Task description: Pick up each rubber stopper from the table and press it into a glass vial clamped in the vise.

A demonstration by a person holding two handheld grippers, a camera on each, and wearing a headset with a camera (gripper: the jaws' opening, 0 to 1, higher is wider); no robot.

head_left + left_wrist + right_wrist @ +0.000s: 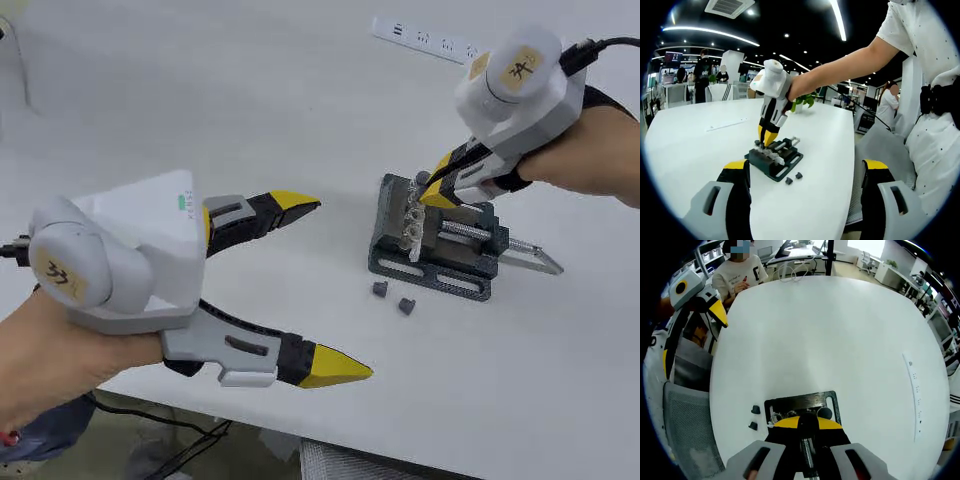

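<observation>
A dark vise [470, 262] on the white table clamps a row of glass vials [412, 232]. My right gripper [437, 196] points down with its yellow tips on the vials, jaws together; nothing shows between them. A dark stopper [422, 178] sits right beside the tips. In the right gripper view the tips [807, 422] cover the vials [777, 416] in the vise [800, 401]. Two loose stoppers [380, 289] [406, 306] lie in front of the vise. My left gripper [330, 285] hovers open and empty, left of the vise [772, 162] and above the table's near edge.
A white power strip [425, 38] lies at the far side of the table. A grey mesh chair [690, 425] stands at the table's near edge. A person sits at the far end [742, 270].
</observation>
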